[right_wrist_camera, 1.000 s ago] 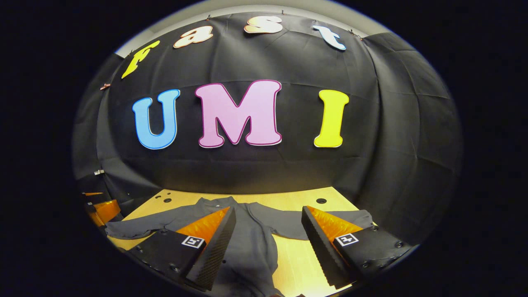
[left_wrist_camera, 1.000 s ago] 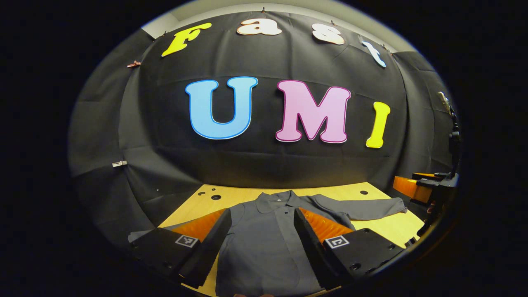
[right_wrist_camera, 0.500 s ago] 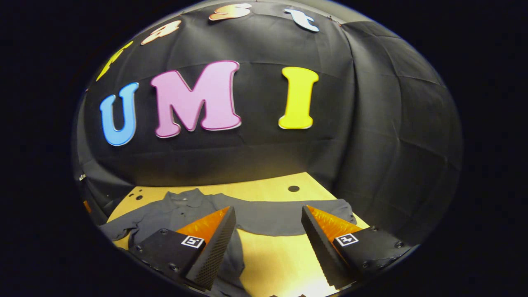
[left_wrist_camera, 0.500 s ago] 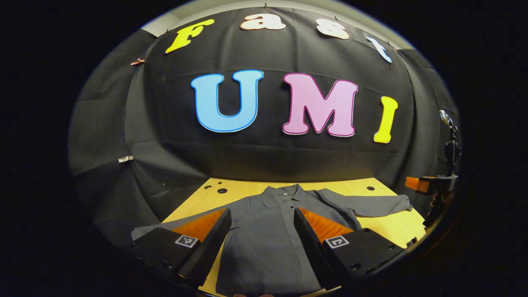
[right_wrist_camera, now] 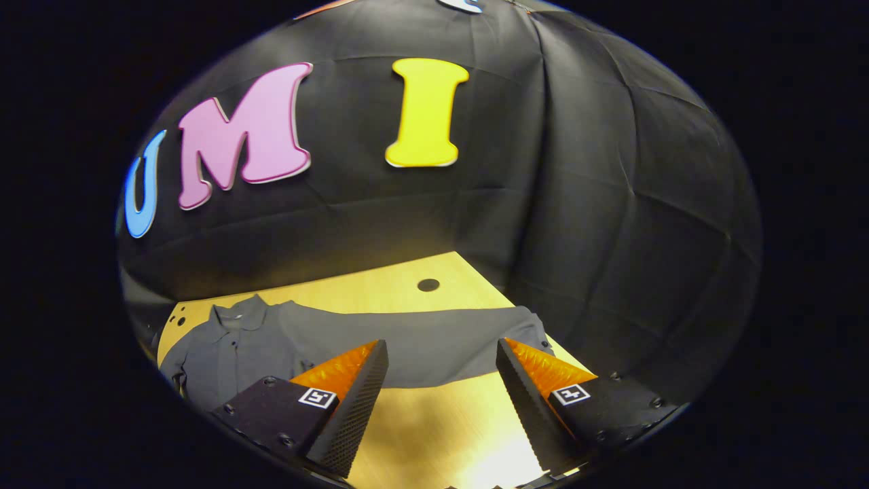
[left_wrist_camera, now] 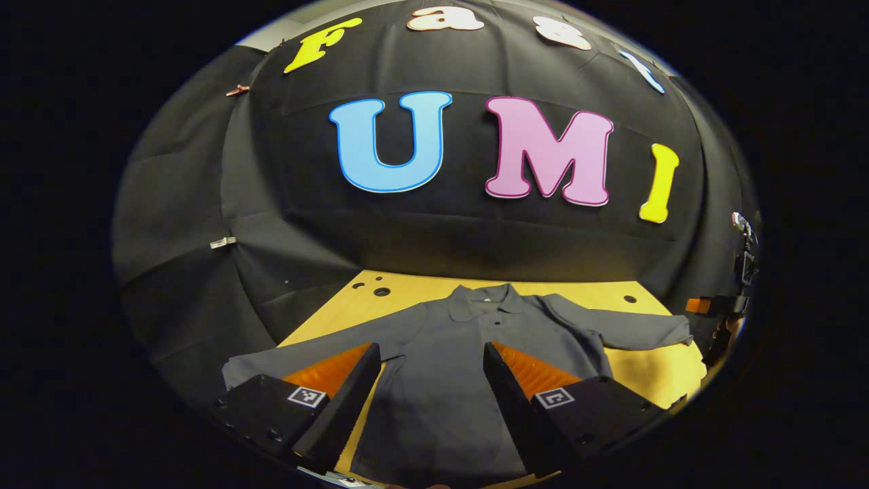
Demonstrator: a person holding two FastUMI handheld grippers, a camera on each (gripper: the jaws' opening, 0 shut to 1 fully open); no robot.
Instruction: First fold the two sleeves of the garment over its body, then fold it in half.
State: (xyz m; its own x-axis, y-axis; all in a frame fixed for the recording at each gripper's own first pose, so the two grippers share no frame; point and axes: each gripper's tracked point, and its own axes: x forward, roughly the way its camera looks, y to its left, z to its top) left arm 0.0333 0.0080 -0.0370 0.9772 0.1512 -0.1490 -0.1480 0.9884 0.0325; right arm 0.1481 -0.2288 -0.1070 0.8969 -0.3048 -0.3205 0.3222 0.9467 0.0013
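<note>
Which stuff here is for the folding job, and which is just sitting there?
For the job:
- grey shirt, spread flat, both sleeves out
- its right sleeve
- its left sleeve
- left claw, open
- right claw, open

Just there:
- wooden table with round holes
- black cloth wall
- clip on the cloth

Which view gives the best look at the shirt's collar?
The left gripper view: the collar sits near centre, facing the camera, with the spread shirt below it. In the right gripper view it is small and far off to the left edge.
</note>
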